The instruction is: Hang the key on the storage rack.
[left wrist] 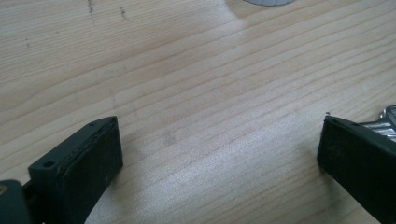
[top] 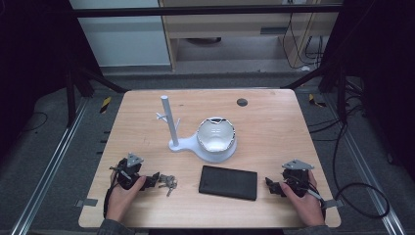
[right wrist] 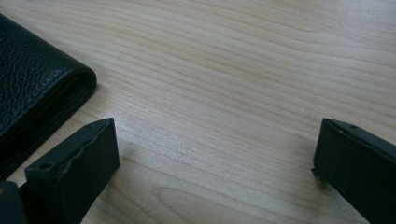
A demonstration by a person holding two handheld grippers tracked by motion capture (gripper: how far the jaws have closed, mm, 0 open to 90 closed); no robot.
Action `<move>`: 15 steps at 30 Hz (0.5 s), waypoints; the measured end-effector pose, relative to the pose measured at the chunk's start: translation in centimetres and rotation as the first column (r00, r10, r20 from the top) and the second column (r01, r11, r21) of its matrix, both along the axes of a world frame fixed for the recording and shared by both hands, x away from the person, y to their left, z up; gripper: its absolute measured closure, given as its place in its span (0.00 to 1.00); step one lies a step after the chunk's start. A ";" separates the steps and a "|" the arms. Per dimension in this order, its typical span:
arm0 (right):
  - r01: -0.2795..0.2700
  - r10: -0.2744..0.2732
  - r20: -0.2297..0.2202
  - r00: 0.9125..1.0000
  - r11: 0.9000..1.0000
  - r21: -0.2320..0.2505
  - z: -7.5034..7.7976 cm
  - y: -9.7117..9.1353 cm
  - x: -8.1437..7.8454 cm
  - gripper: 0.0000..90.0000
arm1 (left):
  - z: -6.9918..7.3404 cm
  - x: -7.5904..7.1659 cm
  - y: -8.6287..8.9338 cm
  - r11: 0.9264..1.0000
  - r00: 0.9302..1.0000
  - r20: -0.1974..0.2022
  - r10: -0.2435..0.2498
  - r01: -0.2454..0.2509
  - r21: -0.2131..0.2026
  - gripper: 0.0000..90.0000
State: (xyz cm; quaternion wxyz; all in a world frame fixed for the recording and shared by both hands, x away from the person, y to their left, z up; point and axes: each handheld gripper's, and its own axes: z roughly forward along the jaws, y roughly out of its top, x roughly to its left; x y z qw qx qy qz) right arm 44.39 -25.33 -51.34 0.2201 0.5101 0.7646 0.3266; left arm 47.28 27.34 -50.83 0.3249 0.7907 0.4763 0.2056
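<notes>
A bunch of metal keys (top: 168, 183) lies on the wooden table (top: 274, 122) near its front left. My left gripper (top: 152, 179) rests low on the table just left of them, open, with bare wood between its jaws; the keys (left wrist: 385, 123) peek past its right jaw. A black leather wallet (top: 228, 182) lies flat at front centre. My right gripper (top: 272, 186) sits to the right of it, open and empty; the wallet's corner (right wrist: 37, 88) lies beyond its left jaw. A white stand with a post and small hooks (top: 169, 122) joins a white dish (top: 216, 137) mid-table.
A small dark round spot (top: 242, 102) marks the table's far side. Strips of tape (top: 86, 202) sit at the front corners. Metal rails (top: 49, 166) run along both sides of the table, and cables (top: 359, 196) trail on the floor at right.
</notes>
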 end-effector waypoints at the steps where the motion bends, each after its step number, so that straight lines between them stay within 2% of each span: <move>1: 0.000 0.000 0.000 1.000 1.000 0.000 0.0 0.0 0.0 0.00 | 0.0 0.0 0.0 1.000 1.000 0.000 0.000 0.000 0.000 0.00; 7: -0.004 0.004 -0.002 1.000 1.000 0.000 0.0 0.0 0.0 0.01 | 0.4 -0.4 0.2 1.000 1.000 -0.004 0.010 -0.010 -0.009 0.07; 11: -0.011 0.011 0.001 1.000 1.000 -0.003 0.0 -0.1 -0.1 0.01 | 1.0 -0.9 0.4 1.000 1.000 0.025 0.010 -0.010 -0.016 0.07; 15: -0.011 0.011 0.001 1.000 1.000 -0.003 0.0 -0.1 -0.1 0.01 | 1.7 -1.7 0.3 1.000 0.998 0.052 -0.018 0.018 -0.013 0.06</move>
